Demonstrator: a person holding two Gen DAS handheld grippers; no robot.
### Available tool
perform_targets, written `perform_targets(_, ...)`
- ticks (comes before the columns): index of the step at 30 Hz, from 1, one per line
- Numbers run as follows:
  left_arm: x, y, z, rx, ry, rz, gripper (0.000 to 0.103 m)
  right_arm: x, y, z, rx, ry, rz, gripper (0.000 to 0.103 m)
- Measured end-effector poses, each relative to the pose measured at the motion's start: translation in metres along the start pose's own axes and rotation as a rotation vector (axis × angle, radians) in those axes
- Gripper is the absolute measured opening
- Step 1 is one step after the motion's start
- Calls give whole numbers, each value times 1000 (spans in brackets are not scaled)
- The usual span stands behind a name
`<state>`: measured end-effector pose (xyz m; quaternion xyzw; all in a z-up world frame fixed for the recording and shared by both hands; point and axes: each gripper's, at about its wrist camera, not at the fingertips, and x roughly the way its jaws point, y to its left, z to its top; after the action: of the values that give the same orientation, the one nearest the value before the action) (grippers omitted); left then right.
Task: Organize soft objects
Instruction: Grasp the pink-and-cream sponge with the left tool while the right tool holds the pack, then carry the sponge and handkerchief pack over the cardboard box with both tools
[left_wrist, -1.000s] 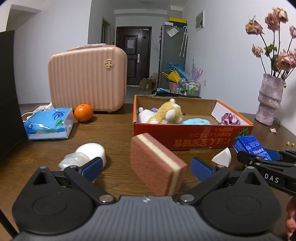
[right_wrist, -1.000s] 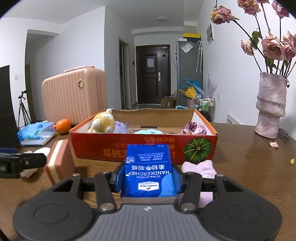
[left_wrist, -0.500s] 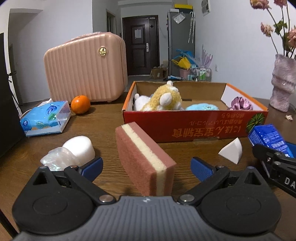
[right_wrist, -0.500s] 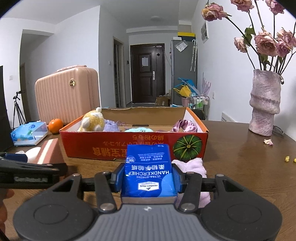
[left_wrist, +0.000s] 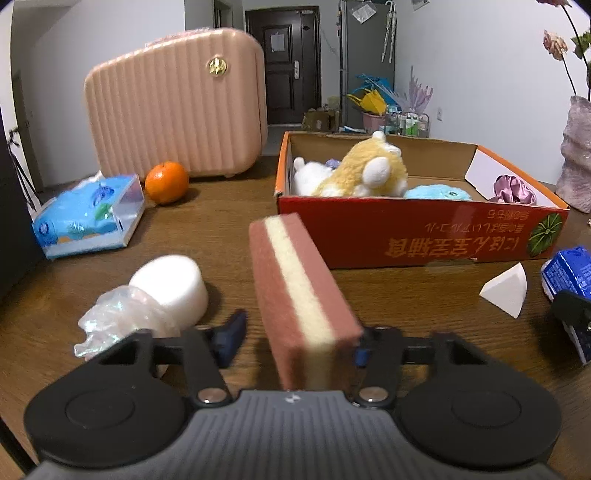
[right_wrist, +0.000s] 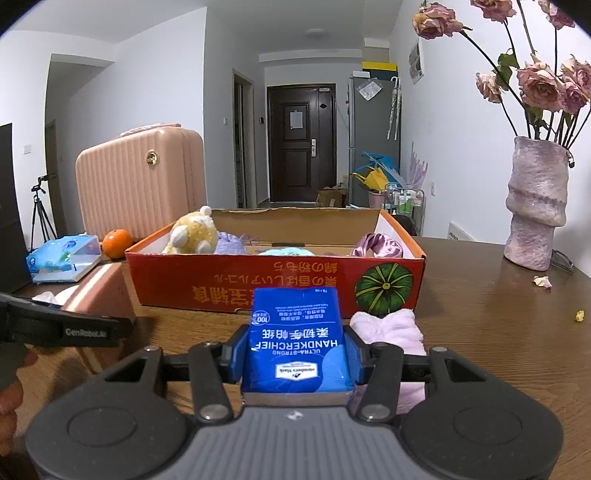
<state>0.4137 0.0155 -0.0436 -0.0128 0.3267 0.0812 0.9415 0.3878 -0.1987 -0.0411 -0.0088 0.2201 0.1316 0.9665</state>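
- Left claw (left_wrist: 295, 341) has its fingers partway in around the pink-and-cream sponge (left_wrist: 300, 295), right pad touching it, left pad a bit off it.
- Sponge stands on edge on the worktop (left_wrist: 424, 306), just in front of the red cardboard box (left_wrist: 424, 236).
- Right claw (right_wrist: 297, 356) is clamped on the blue tissue pack (right_wrist: 297, 339), with a pale pink fluffy cloth (right_wrist: 391, 332) just beside it.
- Box already has a yellow plush toy (right_wrist: 194, 232) inside.

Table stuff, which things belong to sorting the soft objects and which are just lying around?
Job: sponge, handkerchief pack, pink cloth, white foam wedge, red box holding plush toys.

Lying about: orange, suitcase, vase, tissue box.
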Motion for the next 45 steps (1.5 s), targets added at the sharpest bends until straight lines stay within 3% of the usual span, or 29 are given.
perform_targets(1,0,3,-1,0,9,-13,32,0,0,0,-2,0,3,50)
perform_targets(24,-73,-9,-8,72,-198,-110,31,-6,2,2,-8,-35,14,50)
perform_targets(45,-85,-39,29,34,-303,-204,31,-16,-3,33,-37,-179,-58,50)
